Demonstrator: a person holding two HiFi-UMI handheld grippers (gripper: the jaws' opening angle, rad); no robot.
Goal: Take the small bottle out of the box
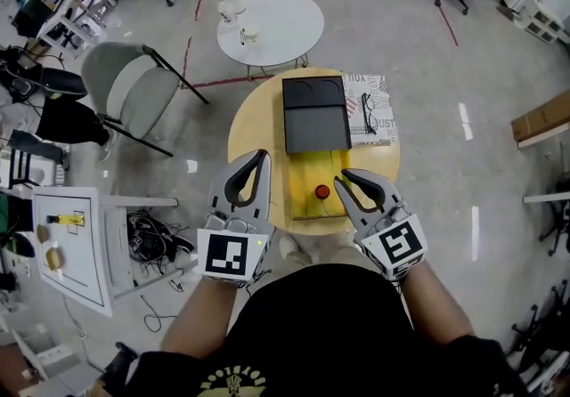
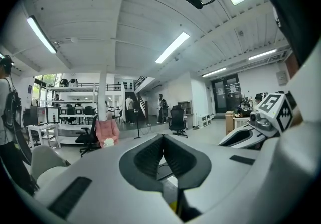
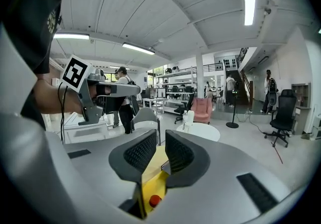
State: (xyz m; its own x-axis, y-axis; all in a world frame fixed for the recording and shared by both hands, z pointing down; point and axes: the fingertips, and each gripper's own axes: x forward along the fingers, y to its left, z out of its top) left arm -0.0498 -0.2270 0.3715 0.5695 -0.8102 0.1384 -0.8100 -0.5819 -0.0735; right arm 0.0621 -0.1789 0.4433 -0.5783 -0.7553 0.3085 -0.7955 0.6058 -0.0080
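A box lies open on the round wooden table (image 1: 258, 124): a yellow-lined base (image 1: 313, 174) with its black lid (image 1: 314, 115) folded back beyond it. A small bottle with a red cap (image 1: 321, 192) stands in the yellow base, near its front edge. My right gripper (image 1: 343, 178) hovers just right of the bottle, open, with nothing between its pads. The right gripper view shows the red cap (image 3: 155, 200) low beneath my gripper (image 3: 161, 140). My left gripper (image 1: 260, 157) hangs over the table's left edge, shut and empty, its tips (image 2: 163, 140) meeting.
A patterned flat box with black glasses (image 1: 370, 110) lies right of the lid. Beyond stand a white round table (image 1: 276, 26) with bottles and a grey folding chair (image 1: 134, 88). A white cabinet (image 1: 67, 244) and cables sit at the left.
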